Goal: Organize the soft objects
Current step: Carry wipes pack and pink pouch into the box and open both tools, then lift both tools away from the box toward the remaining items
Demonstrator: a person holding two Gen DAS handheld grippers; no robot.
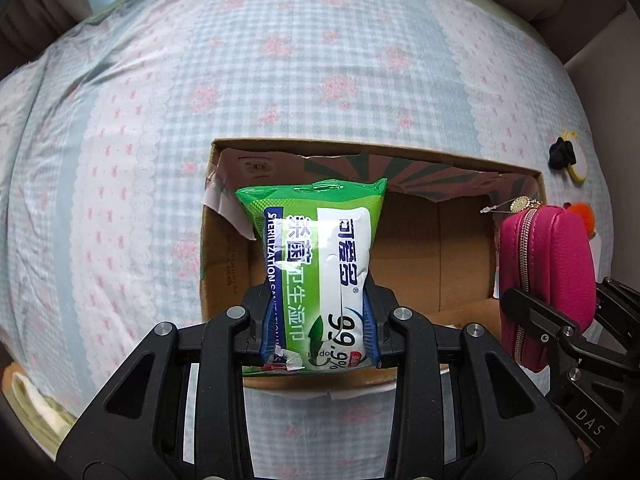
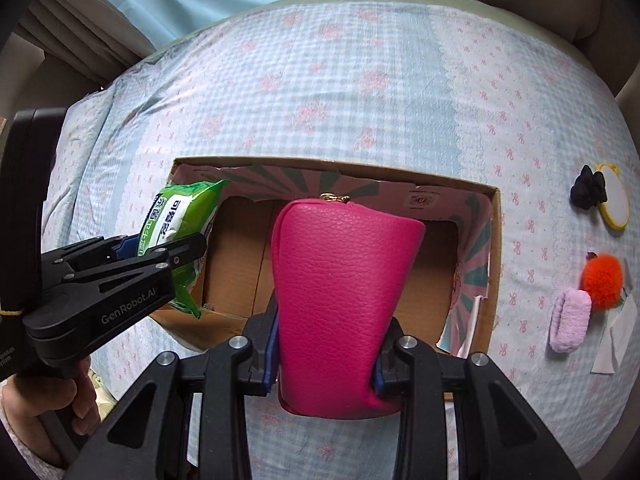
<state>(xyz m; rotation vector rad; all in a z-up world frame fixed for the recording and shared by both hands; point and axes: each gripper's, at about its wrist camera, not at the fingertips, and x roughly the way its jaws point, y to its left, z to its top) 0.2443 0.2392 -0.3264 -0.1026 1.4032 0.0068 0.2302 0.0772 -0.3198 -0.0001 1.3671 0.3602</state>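
Over the cardboard box (image 1: pixel 460 240), our left gripper (image 1: pixel 318 332) clamps the wipes pack (image 1: pixel 320 264); our right gripper (image 2: pixel 326 364) clamps the pink pouch (image 2: pixel 340 300).

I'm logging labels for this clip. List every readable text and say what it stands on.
"STERILIZATION" and "99.9%": wet wipes pack, with large Chinese characters too.
"DAS": right gripper body, left wrist view.
"GenRobot.AI": left gripper body, right wrist view.
Cardboard box wall print: too small to read.
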